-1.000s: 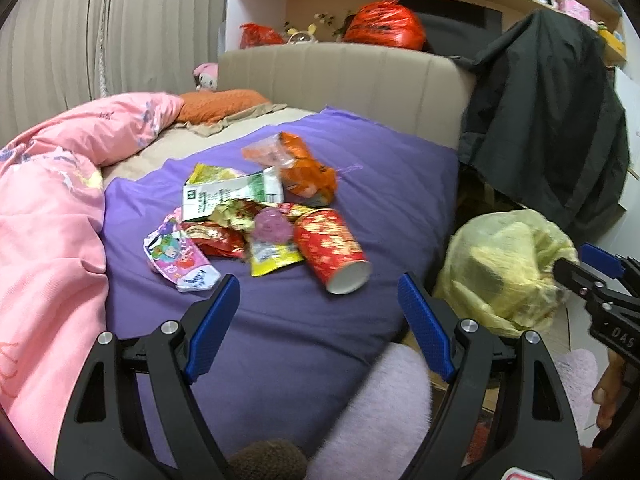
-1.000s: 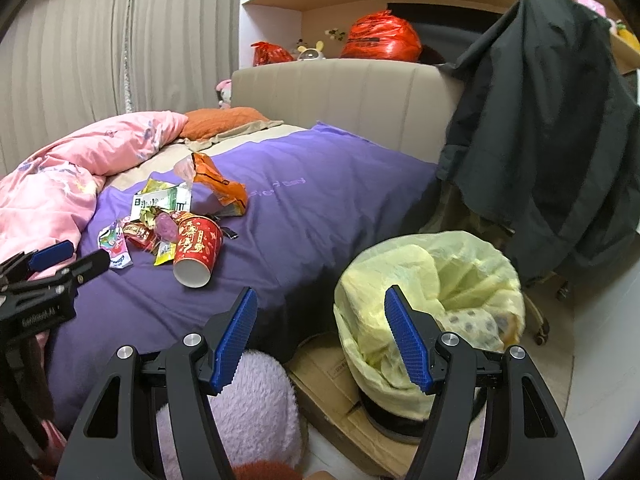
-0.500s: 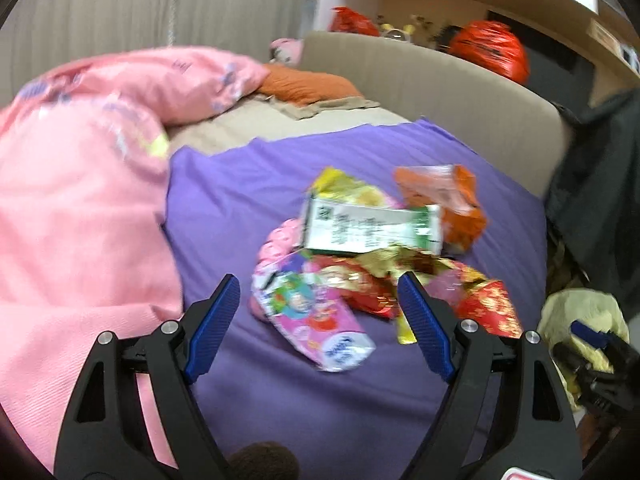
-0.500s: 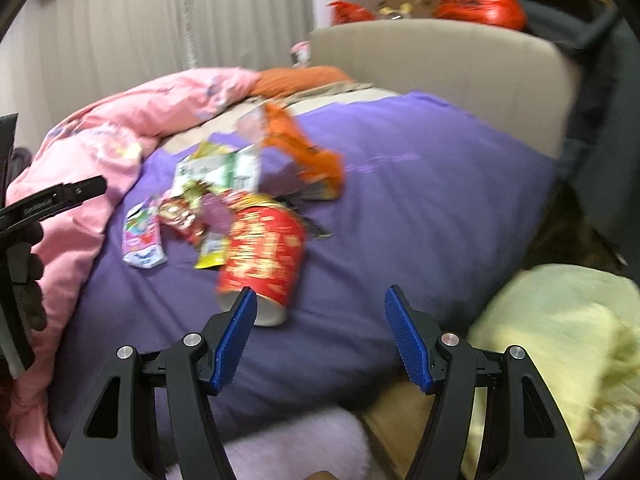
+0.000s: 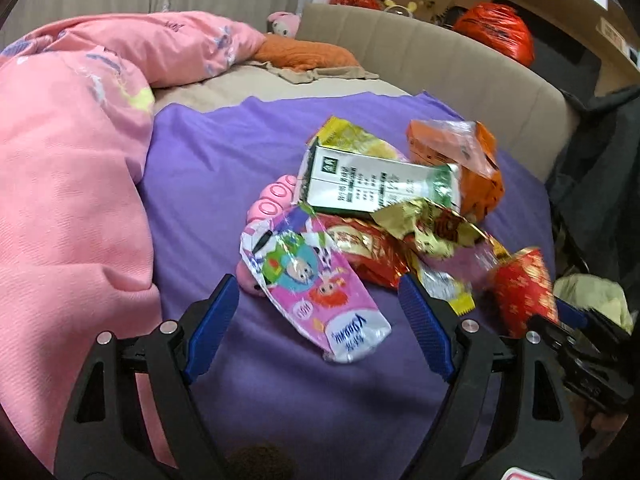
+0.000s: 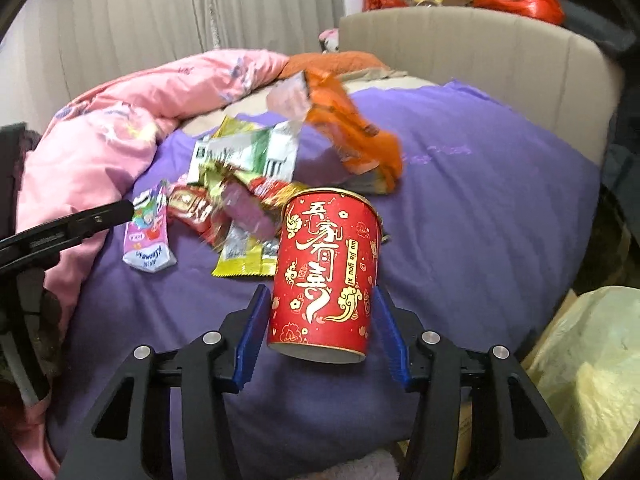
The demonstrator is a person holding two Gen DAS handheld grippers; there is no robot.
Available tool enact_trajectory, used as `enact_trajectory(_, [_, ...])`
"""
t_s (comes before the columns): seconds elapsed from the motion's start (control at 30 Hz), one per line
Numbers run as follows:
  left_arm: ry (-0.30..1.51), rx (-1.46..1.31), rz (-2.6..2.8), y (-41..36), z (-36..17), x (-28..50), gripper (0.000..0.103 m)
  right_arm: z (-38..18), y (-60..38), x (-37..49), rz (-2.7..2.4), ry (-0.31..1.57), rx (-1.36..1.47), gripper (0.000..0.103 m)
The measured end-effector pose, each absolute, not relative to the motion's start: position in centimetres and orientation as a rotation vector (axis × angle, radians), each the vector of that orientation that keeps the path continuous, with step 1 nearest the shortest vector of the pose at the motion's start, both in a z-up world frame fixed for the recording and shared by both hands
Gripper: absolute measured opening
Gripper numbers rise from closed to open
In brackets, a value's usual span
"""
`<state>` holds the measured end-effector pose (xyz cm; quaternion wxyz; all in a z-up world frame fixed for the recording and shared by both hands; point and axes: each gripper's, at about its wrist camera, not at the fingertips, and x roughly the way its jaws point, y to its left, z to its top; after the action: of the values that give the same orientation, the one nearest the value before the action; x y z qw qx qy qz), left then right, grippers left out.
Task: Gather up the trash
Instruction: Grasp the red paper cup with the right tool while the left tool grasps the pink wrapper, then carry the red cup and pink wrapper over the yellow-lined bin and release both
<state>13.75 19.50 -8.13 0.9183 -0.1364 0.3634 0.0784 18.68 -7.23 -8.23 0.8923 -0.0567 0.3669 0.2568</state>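
Right, the right gripper [image 6: 320, 330] sits wide apart around the red paper cup [image 6: 326, 276] lying on the purple blanket [image 6: 480, 220]; contact unclear. Left gripper [image 5: 320, 328] hangs spread and empty over the pink wrapper [image 5: 316, 288]; trash pile [image 5: 400, 208] just beyond.

The red cup [image 6: 324, 276] looks like smooth paper with shiny gold print. The pink wrapper [image 5: 316, 284] and the gold wrapper [image 5: 432, 224] are glossy, crinkled foil or plastic. The purple sheet [image 5: 224, 184] is matt cloth, and the pink quilt [image 5: 68, 160] is soft matt fabric. The gripper fingers [image 6: 250, 336] have ribbed blue pads on matt black plastic.
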Motion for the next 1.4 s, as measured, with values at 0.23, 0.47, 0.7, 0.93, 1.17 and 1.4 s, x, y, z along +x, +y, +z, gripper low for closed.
enact_trajectory(0.23, [0.837,-0.376,0.215,21.8,-10.3,16.6,0.072,-6.9,-9.4,17.8,0.496,0.711,-0.093,0.049])
enact_trajectory(0.47, [0.874,-0.471,0.156,22.8,-11.3,16.6,0.041,-7.6,-10.5,17.4,0.49,0.751,-0.047,0.049])
enact_trajectory(0.7, [0.806,-0.425,0.117,21.6,-9.8,15.2,0.004,-6.6,-10.7,16.0,0.474,0.721,-0.068,0.049])
enact_trajectory(0.93, [0.707,-0.311,0.128,18.7,-6.4,13.4,0.003,-5.3,-12.6,14.7,0.46,0.689,-0.042,0.049])
enact_trajectory(1.17, [0.635,-0.223,0.115,14.9,-2.6,11.9,0.003,-3.3,-15.0,13.2,0.448,0.621,-0.016,0.049])
enact_trajectory(1.4, [0.536,-0.12,0.075,8.8,2.0,10.6,0.003,-0.6,-19.5,10.7,0.407,0.525,-0.014,0.049])
